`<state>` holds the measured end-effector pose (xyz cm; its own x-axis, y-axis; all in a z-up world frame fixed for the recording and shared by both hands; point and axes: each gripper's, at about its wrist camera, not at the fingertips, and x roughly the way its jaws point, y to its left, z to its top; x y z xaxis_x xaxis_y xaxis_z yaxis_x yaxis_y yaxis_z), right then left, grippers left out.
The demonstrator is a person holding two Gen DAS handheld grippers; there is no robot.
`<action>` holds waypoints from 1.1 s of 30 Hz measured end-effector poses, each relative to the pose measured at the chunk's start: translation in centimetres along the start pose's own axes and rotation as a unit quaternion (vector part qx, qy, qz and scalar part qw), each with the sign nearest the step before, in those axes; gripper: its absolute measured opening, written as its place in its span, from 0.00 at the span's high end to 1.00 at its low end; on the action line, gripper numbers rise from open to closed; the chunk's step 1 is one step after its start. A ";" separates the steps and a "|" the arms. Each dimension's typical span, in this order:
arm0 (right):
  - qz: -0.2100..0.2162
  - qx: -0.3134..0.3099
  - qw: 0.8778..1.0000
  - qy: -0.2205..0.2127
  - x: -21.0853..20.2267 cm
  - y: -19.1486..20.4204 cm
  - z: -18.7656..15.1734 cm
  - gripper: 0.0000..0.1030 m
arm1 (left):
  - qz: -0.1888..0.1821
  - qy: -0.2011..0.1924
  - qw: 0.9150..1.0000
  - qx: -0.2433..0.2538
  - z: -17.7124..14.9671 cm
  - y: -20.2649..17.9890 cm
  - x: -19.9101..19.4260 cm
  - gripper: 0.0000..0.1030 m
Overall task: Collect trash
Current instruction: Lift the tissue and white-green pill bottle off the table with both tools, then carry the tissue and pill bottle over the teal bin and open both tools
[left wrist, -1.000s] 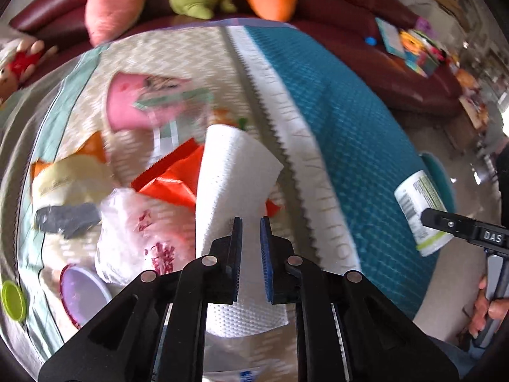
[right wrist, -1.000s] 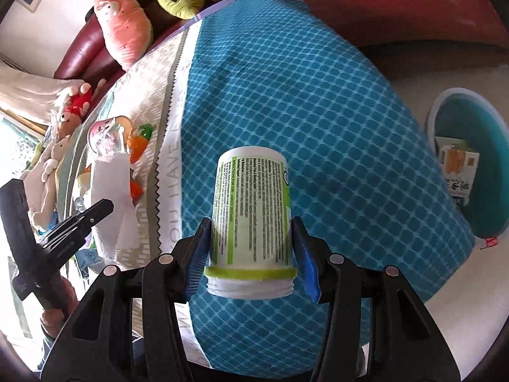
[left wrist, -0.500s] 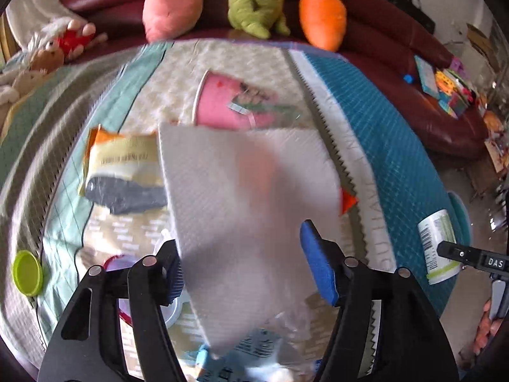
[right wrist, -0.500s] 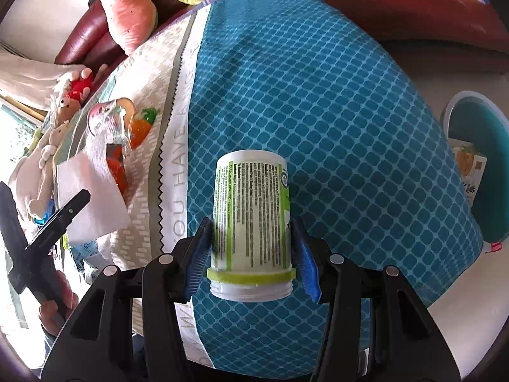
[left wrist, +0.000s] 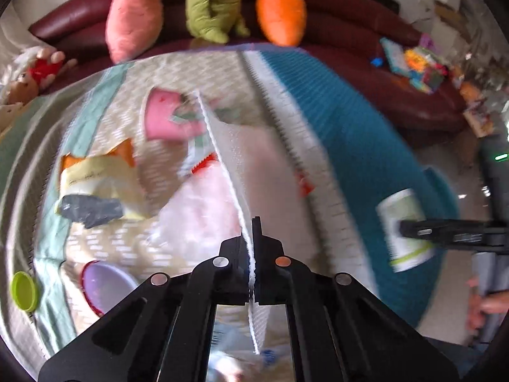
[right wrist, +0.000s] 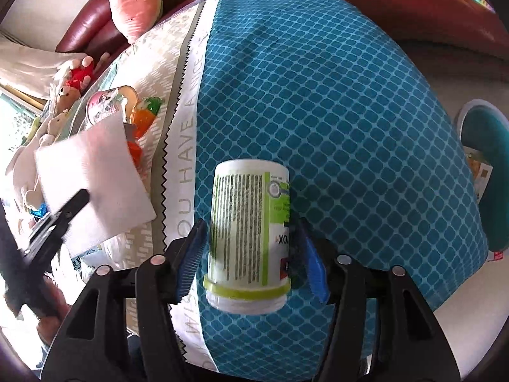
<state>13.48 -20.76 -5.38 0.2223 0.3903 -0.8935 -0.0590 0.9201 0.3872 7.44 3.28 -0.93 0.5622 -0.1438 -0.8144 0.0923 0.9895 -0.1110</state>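
Observation:
My left gripper (left wrist: 251,232) is shut on a white paper towel (left wrist: 254,172) and holds it above the table; the sheet stands edge-on in this view. From the right wrist the towel (right wrist: 95,184) shows flat in the left gripper (right wrist: 79,197). My right gripper (right wrist: 251,242) is shut on a white bottle with a green label (right wrist: 249,226), held above the blue cloth. The bottle (left wrist: 405,229) also shows at the right of the left wrist view. A teal bin (right wrist: 486,165) stands on the floor beyond the table's right edge.
Loose trash lies on the patterned cloth: a pink cup (left wrist: 165,117), an orange and yellow snack bag (left wrist: 95,184), a clear plastic bag (left wrist: 197,216), a purple lid (left wrist: 106,286), a green cap (left wrist: 24,289). Plush toys (left wrist: 283,16) sit on the red sofa behind.
The left gripper opened and the towel spread wide half a second ago; now it is shut on the towel again, edge-on. The bottle has turned slightly in the right gripper.

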 end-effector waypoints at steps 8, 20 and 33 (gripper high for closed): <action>0.040 0.011 0.999 -0.034 -1.5 -0.9 -0.1 0.53 | -0.086 0.009 0.996 -0.008 2.3 -2.1 -1.3 0.99; 0.046 0.075 0.987 -0.136 -10.1 -7.8 0.5 0.53 | -0.153 -0.011 0.985 0.074 5.7 -12.4 -2.5 0.99; -0.012 0.198 0.954 -0.225 -18.4 -23.5 -3.1 0.53 | -0.203 0.033 0.964 0.170 8.2 -28.1 2.9 0.98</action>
<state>7.78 -49.41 1.23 0.6188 0.2330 -0.7502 0.3042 0.8094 0.5023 13.21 -25.07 4.50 0.3715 -0.5063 -0.7783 0.5633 0.7893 -0.2445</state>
